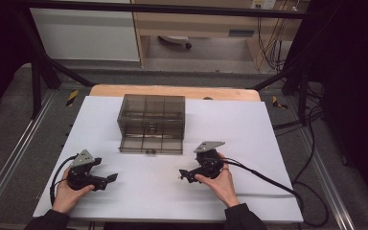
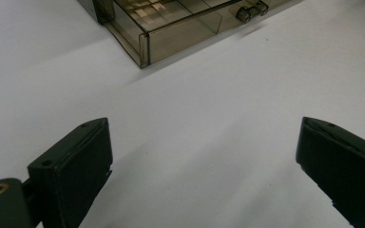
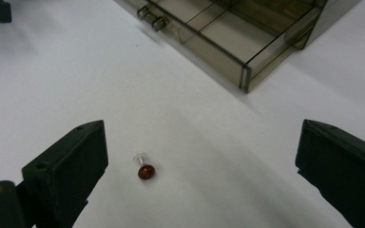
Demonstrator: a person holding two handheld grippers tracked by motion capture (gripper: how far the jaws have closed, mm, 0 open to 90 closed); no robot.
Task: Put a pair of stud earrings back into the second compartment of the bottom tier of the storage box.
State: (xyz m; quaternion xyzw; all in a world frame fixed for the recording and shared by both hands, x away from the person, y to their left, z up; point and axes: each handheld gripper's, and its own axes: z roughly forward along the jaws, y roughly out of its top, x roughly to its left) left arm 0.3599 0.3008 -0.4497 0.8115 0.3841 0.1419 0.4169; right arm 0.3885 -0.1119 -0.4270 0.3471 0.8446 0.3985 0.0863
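A smoky see-through drawer box stands at the middle back of the white table, and its bottom drawer is pulled out toward me. The drawer has dividers and a small knob pair on its front; its compartments look empty. A tiny red-headed pin lies on the table between the right gripper's jaws, nearer the left jaw. My right gripper is open and low over the table. My left gripper is open too, at front left, with nothing between its jaws. The drawer corner lies ahead of it.
White sheet covers the table, with a wooden edge behind it. Black frame bars and cables run along the right side. A person's hands hold both grippers at the front edge.
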